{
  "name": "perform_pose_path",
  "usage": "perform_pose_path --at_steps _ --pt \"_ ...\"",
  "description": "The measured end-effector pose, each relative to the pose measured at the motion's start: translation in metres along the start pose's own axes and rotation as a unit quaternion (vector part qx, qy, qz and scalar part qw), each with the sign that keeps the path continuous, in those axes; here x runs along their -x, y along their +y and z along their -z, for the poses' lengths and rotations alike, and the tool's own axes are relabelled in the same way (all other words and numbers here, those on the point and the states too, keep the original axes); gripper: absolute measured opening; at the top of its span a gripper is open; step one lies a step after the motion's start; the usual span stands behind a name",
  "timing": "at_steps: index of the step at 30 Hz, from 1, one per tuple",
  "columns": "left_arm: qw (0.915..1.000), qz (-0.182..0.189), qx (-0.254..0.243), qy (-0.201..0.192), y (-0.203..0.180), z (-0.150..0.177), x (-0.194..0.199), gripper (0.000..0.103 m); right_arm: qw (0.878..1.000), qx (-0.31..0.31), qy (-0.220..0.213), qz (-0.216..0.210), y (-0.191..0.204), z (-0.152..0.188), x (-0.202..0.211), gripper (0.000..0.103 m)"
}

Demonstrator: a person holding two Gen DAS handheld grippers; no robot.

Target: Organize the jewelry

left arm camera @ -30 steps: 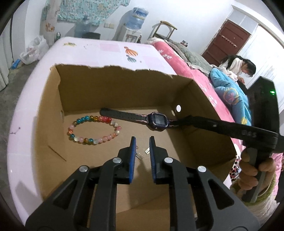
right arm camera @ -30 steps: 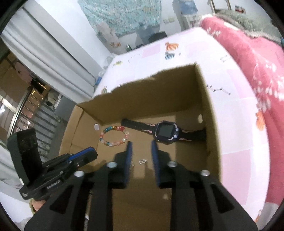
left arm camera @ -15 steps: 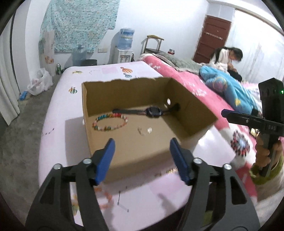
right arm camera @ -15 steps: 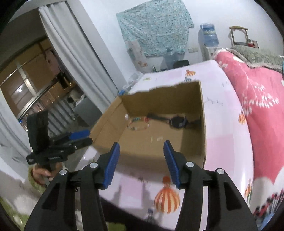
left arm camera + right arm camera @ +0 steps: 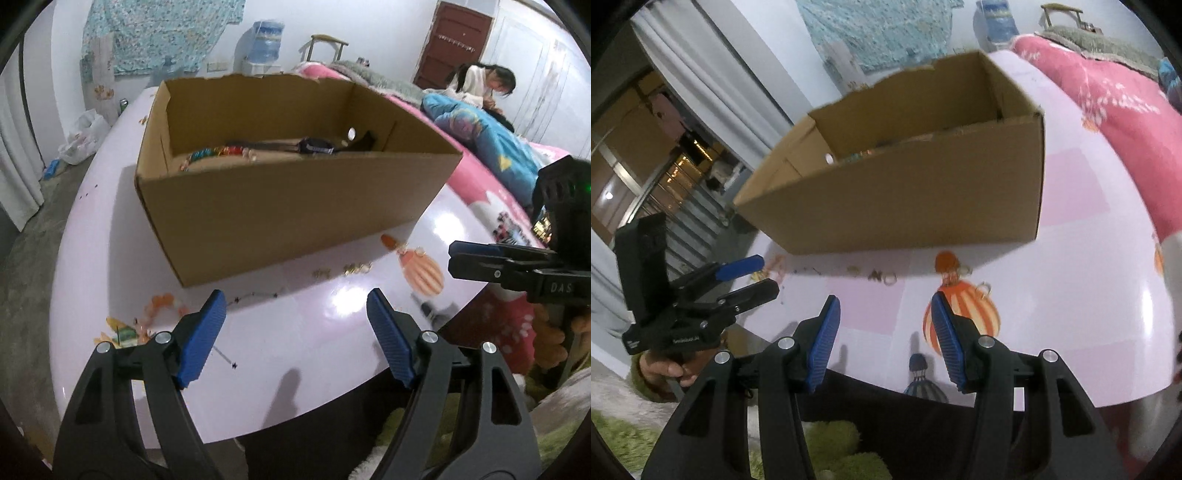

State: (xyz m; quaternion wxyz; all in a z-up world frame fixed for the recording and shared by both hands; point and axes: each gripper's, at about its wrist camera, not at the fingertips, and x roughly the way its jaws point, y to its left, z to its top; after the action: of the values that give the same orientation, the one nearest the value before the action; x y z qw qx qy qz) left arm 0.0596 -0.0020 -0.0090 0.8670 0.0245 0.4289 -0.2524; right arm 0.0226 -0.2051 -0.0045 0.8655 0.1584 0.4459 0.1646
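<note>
An open cardboard box (image 5: pixel 288 206) stands on the pink table (image 5: pixel 314 347); it also shows in the right wrist view (image 5: pixel 916 199). Inside lie a coloured bead bracelet (image 5: pixel 216 152) and a dark watch (image 5: pixel 314 145). Small gold earrings (image 5: pixel 356 266) and a thin chain (image 5: pixel 255 295) lie on the table in front of the box; the earrings also show in the right wrist view (image 5: pixel 882 275). A pale orange bead bracelet (image 5: pixel 162 304) lies at the left. My left gripper (image 5: pixel 295 328) is open and empty above the table's near edge. My right gripper (image 5: pixel 884 328) is open and empty, right of the left one.
A bed with pink covers (image 5: pixel 1108 74) runs along the right of the table. A person (image 5: pixel 487 79) sits at the back right. A water dispenser (image 5: pixel 267 37) and a chair (image 5: pixel 325 46) stand by the far wall. Green carpet (image 5: pixel 834 443) lies under the near edge.
Both grippers have pulled back out of the box and down to the table's near edge. Both opened from nearly shut to wide open. The earrings and chain in front of the box came into view.
</note>
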Motion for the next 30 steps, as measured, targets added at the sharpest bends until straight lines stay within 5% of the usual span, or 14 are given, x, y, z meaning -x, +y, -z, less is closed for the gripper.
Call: perform_pose_path --at_steps 11,19,30 --pt "0.9996 -0.016 -0.015 -0.019 -0.007 0.004 -0.014 0.074 0.999 -0.023 0.014 0.016 0.001 0.006 -0.030 0.041" --pt "0.9986 0.021 -0.046 -0.018 -0.020 -0.012 -0.040 0.044 0.999 -0.026 0.009 0.023 0.000 -0.001 -0.038 0.034" --pt "0.9959 0.003 -0.088 0.021 -0.036 -0.011 -0.071 0.015 0.999 -0.022 0.011 0.025 -0.003 -0.001 -0.037 0.034"
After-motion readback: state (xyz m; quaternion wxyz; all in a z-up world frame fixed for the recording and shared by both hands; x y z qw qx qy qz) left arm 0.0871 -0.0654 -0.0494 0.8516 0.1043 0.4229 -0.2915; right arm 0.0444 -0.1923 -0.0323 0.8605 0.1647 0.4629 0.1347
